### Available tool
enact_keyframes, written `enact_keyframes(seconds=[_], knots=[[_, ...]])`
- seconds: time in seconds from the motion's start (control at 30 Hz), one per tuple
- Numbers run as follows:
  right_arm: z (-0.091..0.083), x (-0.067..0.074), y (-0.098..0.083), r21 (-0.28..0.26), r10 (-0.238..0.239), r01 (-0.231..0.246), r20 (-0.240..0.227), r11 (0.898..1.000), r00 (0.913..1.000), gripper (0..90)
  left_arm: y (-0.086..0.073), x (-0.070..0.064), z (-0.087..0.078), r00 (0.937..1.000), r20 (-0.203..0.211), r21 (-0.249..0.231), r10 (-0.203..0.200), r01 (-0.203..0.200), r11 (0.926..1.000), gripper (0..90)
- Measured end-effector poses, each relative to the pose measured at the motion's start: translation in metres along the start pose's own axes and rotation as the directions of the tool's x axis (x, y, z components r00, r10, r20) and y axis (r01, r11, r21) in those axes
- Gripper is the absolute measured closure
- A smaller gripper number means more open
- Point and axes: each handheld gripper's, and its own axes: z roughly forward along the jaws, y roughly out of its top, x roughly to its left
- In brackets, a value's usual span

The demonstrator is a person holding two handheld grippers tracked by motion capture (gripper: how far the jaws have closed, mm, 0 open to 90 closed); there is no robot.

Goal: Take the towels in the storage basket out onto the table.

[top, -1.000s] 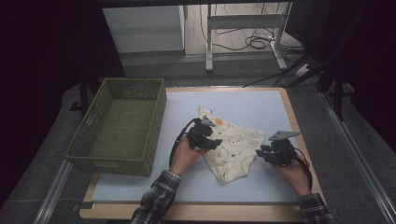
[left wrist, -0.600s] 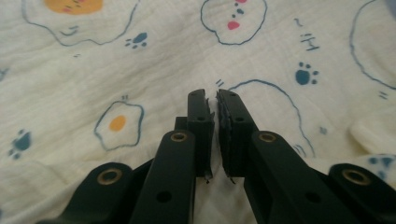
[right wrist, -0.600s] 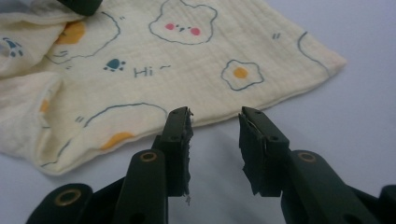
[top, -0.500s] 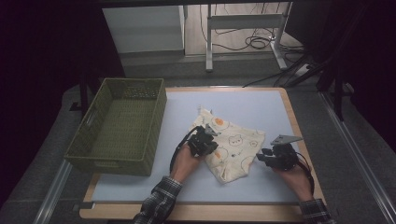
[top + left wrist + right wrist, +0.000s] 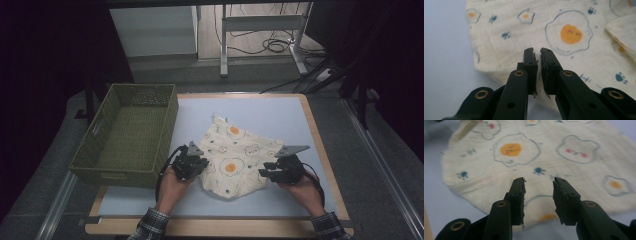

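Nearest the person, the left tongs [image 5: 196, 165] pinch the left edge of the cream egg-print cloth [image 5: 235, 157], jaws nearly together with a fold of fabric between them. The right tongs [image 5: 270, 170] have just been opening and stand partly apart over the cloth's right edge, gripping nothing. The cloth lies crumpled mid-surface [image 5: 280, 115], bare blue room beyond it and to the right. The green basket [image 5: 131, 131] stands at the surface's left edge. No writing is legible.

Cloth [image 5: 564, 32] cut off at edges
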Motion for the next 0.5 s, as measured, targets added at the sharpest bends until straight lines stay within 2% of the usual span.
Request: enact_keyframes(seconds=[0.13,0.17,0.23,0.27,0.3,0.33,0.4,0.43,0.5], knots=[[0.018,0.013,0.007,0.018,-0.02,0.021,-0.056,1.0,0.9982,58.3,-0.014,0.0,-0.004,0.9994,-0.029,0.008,-0.017,0.017,0.9998,82.3],[0.026,0.018,0.01,0.029,-0.026,0.029,-0.077,0.999,0.9967,58.2,-0.021,0.001,-0.006,0.9984,-0.049,0.012,-0.029,0.029,0.9995,81.7],[0.035,0.023,0.012,0.051,-0.033,0.037,-0.086,0.998,0.9958,59.0,-0.027,0.002,-0.007,0.9966,-0.062,0.012,-0.054,0.054,0.9985,79.6],[0.035,0.023,0.012,0.051,-0.033,0.037,-0.086,0.998,0.9958,59.0,-0.027,0.002,-0.007,0.9966,-0.062,0.012,-0.054,0.054,0.9985,77.6],[0.043,0.026,0.012,0.088,-0.042,0.05,-0.09,0.995,0.995,70.6,-0.033,0.004,-0.008,0.9943,-0.07,0.007,-0.081,0.082,0.9966,75.0],[0.043,0.026,0.012,0.088,-0.042,0.05,-0.09,0.995,0.995,70.6,-0.033,0.004,-0.008,0.9943,-0.07,0.007,-0.081,0.082,0.9966,72.0],[0.046,0.029,0.011,0.095,-0.066,0.073,-0.076,0.993,0.9949,81.9,-0.037,0.005,-0.009,0.9913,-0.065,-0.009,-0.114,0.114,0.9934,69.7],[0.042,0.031,0.011,0.089,-0.071,0.078,-0.08,0.993,0.9942,85.5,-0.038,0.002,-0.01,0.9917,-0.074,-0.017,-0.105,0.104,0.9944,66.0],[0.037,0.033,0.011,0.083,-0.078,0.084,-0.077,0.993,0.994,85.8,-0.037,0.0,-0.011,0.9912,-0.088,-0.022,-0.098,0.097,0.9951,63.0]])
